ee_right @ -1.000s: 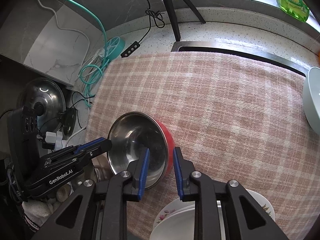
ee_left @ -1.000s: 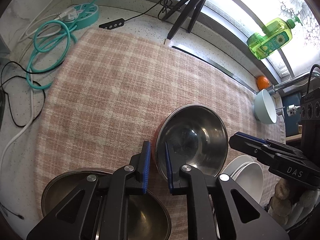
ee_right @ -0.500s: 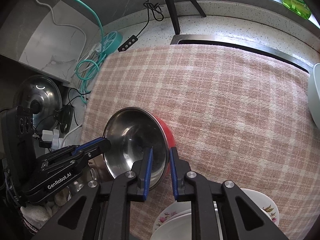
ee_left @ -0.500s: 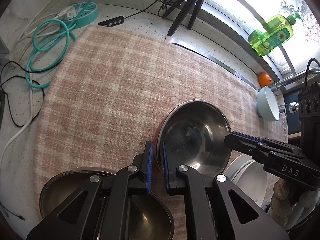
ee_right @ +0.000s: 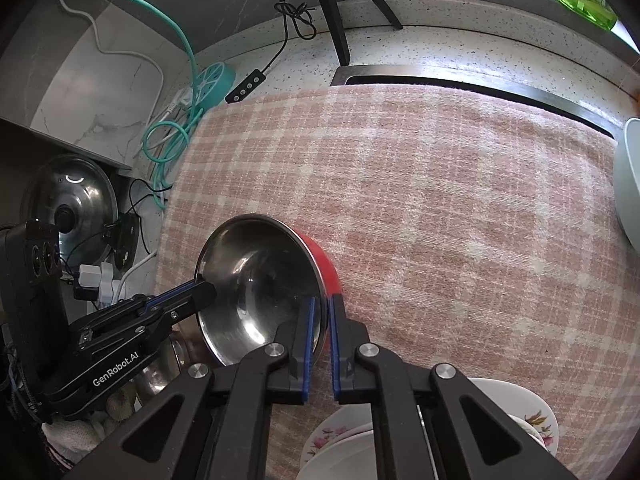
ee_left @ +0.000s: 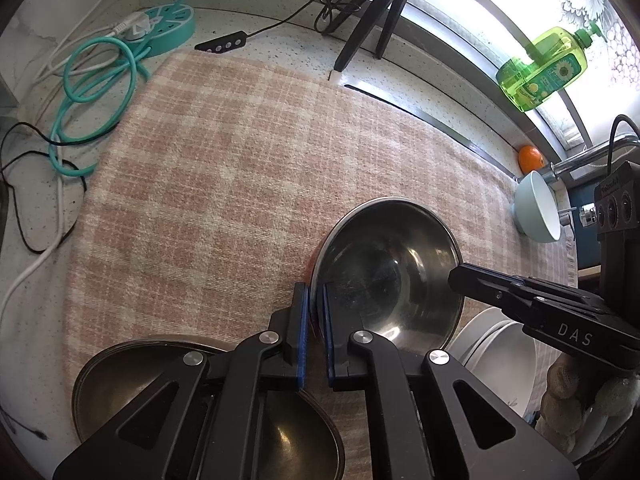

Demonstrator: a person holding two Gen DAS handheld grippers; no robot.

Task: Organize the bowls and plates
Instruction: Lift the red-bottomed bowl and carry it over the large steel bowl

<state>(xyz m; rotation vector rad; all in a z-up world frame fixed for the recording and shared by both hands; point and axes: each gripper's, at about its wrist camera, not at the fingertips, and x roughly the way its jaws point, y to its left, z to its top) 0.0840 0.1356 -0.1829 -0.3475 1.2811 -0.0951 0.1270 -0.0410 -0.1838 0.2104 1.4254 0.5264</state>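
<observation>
A steel bowl with a red outside [ee_left: 390, 268] [ee_right: 260, 284] is held tilted above the pink checked cloth [ee_left: 240, 168] [ee_right: 440, 200]. My left gripper [ee_left: 315, 300] is shut on its left rim. My right gripper [ee_right: 323, 312] is shut on its right rim; it also shows in the left wrist view [ee_left: 456, 276]. A dark metal bowl [ee_left: 120, 380] lies under my left gripper. White plates [ee_left: 500, 344] with flower patterns [ee_right: 332, 436] lie stacked under my right gripper. A pale blue bowl [ee_left: 538, 208] [ee_right: 628, 184] stands at the cloth's far right.
A teal cable coil and power strip [ee_left: 116, 52] lie at the back left. A black tripod [ee_left: 372, 12] stands at the back by the window. A green soap bottle [ee_left: 540, 68] and an orange [ee_left: 530, 158] sit on the sill. A pot lid [ee_right: 68, 196] lies off to the left.
Both grippers have closed onto the bowl's opposite rims. The bowl has lifted a little and tilted with them.
</observation>
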